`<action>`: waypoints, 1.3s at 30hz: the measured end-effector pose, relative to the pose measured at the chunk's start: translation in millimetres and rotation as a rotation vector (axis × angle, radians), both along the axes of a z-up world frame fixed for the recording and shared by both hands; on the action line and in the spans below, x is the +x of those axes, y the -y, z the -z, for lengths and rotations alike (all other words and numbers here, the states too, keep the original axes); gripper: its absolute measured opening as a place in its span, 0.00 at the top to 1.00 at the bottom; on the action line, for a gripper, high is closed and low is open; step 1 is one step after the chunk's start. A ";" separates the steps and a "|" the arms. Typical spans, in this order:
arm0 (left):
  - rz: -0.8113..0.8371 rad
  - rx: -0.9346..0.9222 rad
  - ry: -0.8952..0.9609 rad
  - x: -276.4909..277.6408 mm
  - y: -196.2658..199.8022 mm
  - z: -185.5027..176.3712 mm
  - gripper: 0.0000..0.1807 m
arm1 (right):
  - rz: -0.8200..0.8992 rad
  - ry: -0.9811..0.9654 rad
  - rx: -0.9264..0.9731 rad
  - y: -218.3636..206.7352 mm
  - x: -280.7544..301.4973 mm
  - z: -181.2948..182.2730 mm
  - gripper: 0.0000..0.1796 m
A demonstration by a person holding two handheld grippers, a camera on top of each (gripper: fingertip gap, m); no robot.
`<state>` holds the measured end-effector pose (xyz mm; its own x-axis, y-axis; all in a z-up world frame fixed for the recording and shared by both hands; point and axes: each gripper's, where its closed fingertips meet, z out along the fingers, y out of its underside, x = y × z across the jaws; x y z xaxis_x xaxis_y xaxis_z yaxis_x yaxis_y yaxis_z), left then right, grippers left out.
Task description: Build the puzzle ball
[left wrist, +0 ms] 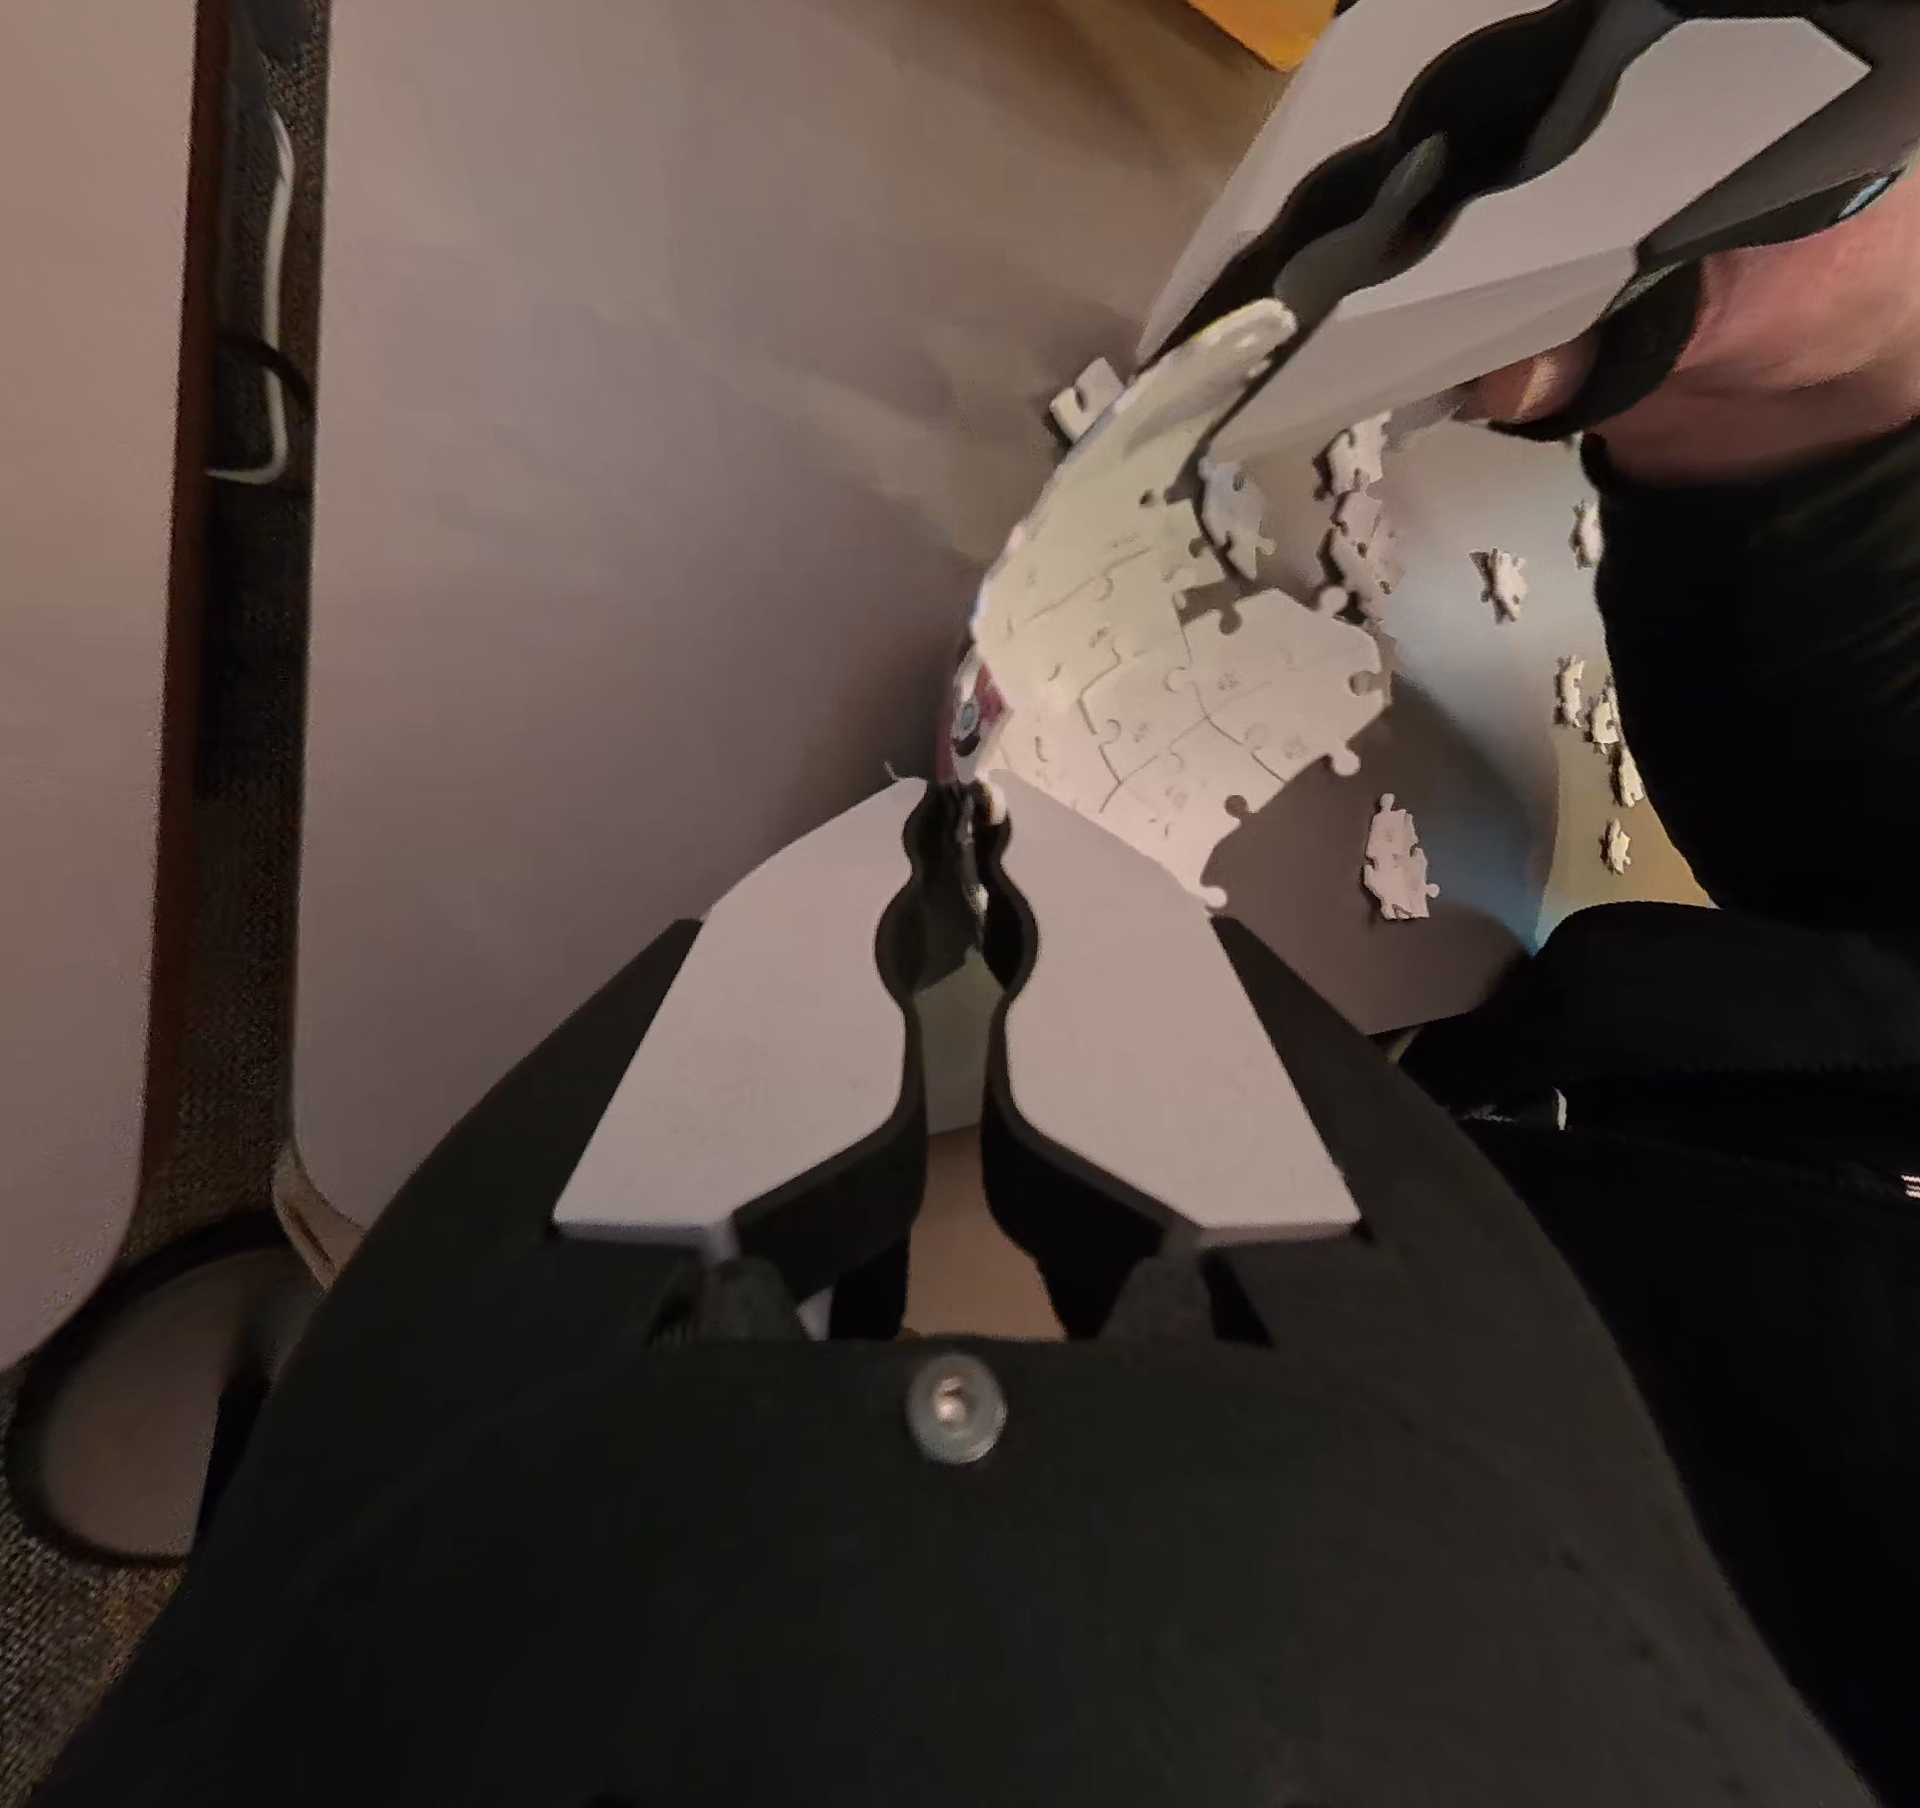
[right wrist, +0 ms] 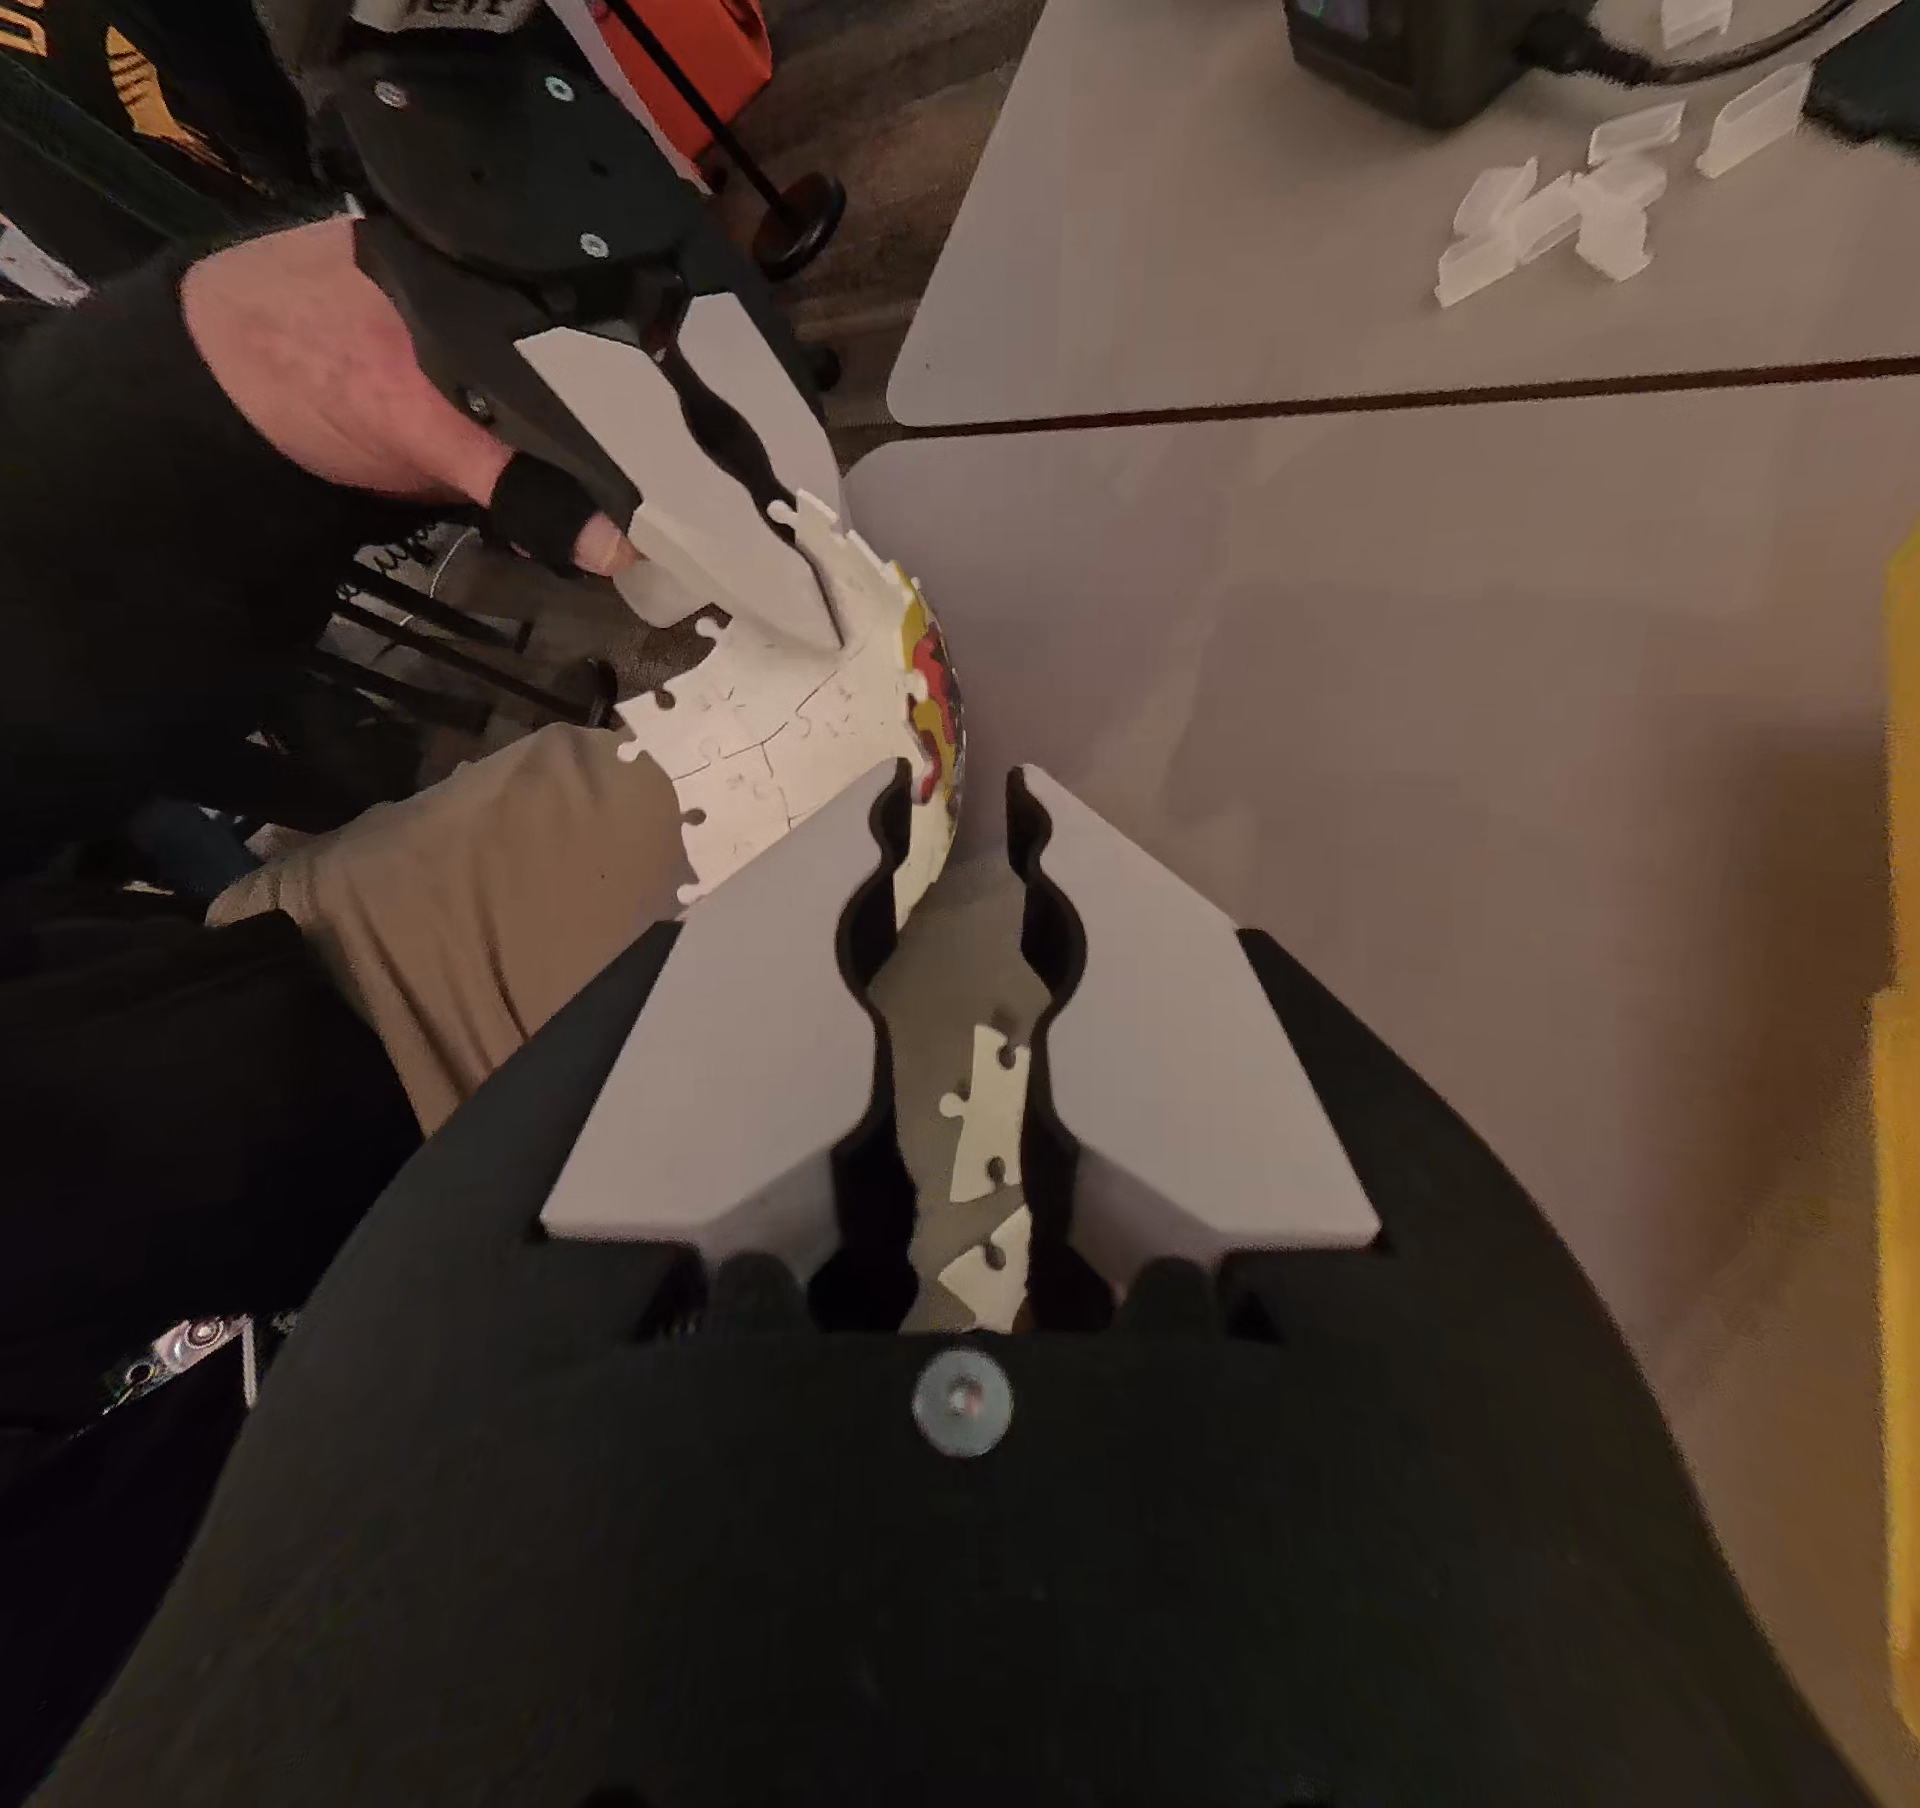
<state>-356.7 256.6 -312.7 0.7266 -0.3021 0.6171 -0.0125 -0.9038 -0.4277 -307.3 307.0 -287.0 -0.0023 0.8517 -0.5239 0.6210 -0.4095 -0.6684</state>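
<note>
Puzzle ball's half-built white plastic shell is clamped at its rim by left gripper; right gripper, parted, straddles the opposite edge.

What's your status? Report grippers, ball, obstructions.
Left gripper shut on rim of half-built puzzle ball. Right gripper open, jaws straddling the far rim. Loose pieces on table alongside, none blocking.

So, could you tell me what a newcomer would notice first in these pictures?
The half-built puzzle ball, a curved white shell, sits mid-scene at the table edge. The left gripper pinches its rim, while the right gripper has one finger against its coloured side. Loose pieces lie scattered beside it.
</note>
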 end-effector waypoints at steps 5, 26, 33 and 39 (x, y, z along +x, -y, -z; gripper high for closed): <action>0.019 0.030 -0.018 -11.0 -7.8 -8.9 0.99 | 0.000 0.018 0.085 3.7 20.4 -12.4 0.89; 0.014 0.039 -0.028 -48.6 2.6 -10.2 0.99 | -0.243 0.285 0.443 88.7 35.1 55.0 1.00; 0.022 0.044 -0.007 -45.3 5.4 -7.4 0.99 | -0.199 0.335 0.431 93.4 67.7 55.1 1.00; 0.120 0.027 -0.008 -27.4 11.4 -3.6 0.99 | -0.162 0.350 0.406 100.0 94.0 52.9 1.00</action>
<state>-384.1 245.2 -309.1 0.6894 -0.4034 0.6017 -0.1231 -0.8838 -0.4514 -213.3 206.9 -339.9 -0.0343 0.9885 -0.1470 0.8677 -0.0435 -0.4952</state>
